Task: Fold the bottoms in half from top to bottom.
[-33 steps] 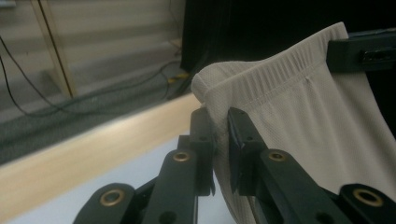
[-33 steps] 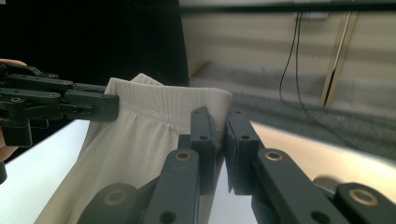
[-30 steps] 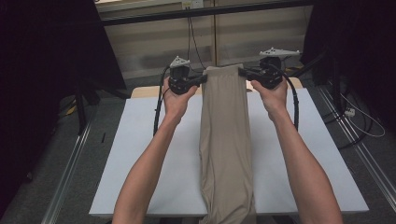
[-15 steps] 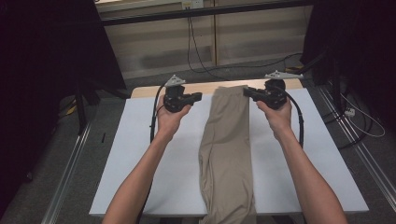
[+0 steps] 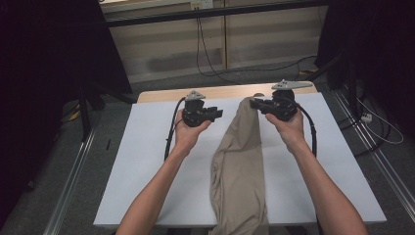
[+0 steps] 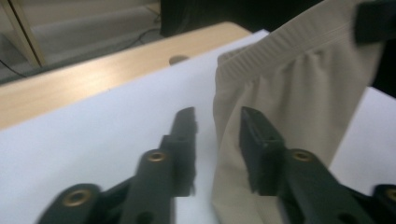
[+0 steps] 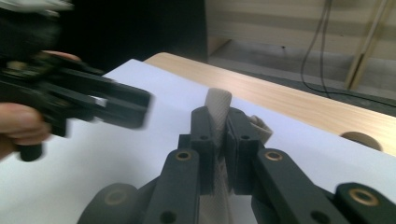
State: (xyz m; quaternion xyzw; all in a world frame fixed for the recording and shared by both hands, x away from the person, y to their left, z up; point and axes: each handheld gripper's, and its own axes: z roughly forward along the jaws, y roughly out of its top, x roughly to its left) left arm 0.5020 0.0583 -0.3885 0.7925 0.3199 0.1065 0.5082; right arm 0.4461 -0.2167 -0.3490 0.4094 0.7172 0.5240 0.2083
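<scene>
Your left gripper has just let go: its jaws have been opening, and in the left gripper view they stand apart with nothing pinched, the edge of the khaki trousers hanging just past them. Half a second ago that gripper sat close against the waistband; now it hangs off to the left over the white table cover, clear of the cloth.

The trousers lie folded lengthwise down the middle of the table, the waistband up near the far edge and the legs running over the near edge towards you. With the left corner freed, the top has slumped and narrowed towards the right.

Your right gripper is clamped on the ribbed waistband, both jaws pressed against the fabric. Both hands have come down, so you appear to be laying the garment flat; the right corner remains to be released.
</scene>
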